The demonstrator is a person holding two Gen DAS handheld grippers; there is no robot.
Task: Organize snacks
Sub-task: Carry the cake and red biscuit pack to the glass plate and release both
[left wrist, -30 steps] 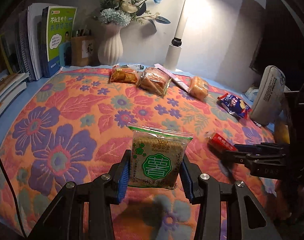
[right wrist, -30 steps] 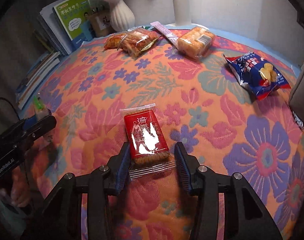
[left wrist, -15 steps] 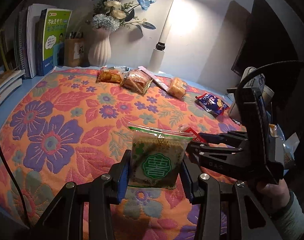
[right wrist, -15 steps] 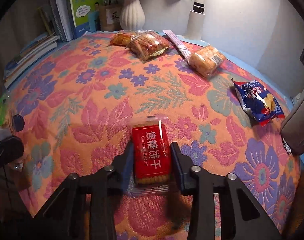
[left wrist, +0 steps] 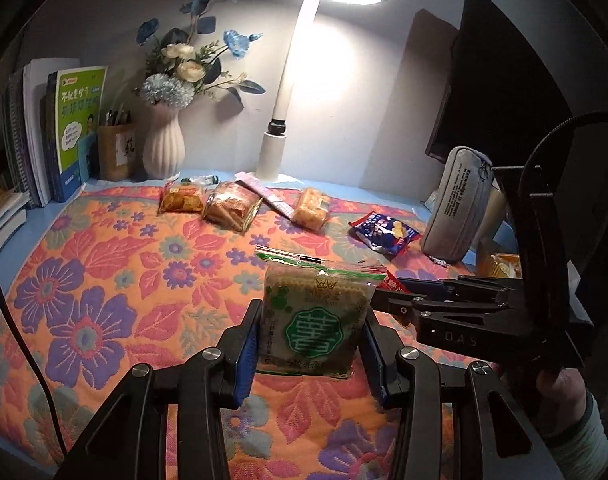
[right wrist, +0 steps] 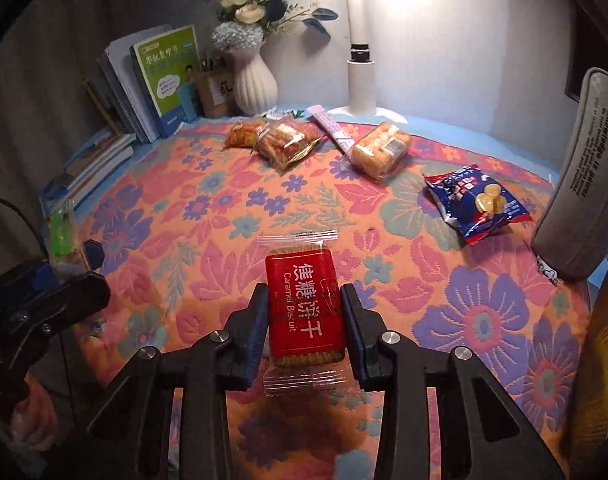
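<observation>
both tongs clamped; left tongs [left wrist: 309,344]: green cracker pack [left wrist: 315,320]; right tongs [right wrist: 304,324]: red biscuit pack [right wrist: 302,308]

Both cameras are riding on hand-held grippers, each looking forward and downward along its 2 fingers, close above the floral cloth [left wrist: 104,280]. The left wrist view is facing the back wall, with the lamp [left wrist: 282,112] ahead and the books [left wrist: 56,136] at its left edge; the right gripper [left wrist: 387,286] is showing at its right side. The right wrist view is sitting further right, facing the same wall more steeply, with the left gripper [right wrist: 60,276] at its left edge. Both views are sharing the vase [right wrist: 254,80], the back row of snacks [right wrist: 288,140] and the grey pouch [left wrist: 455,208].
</observation>
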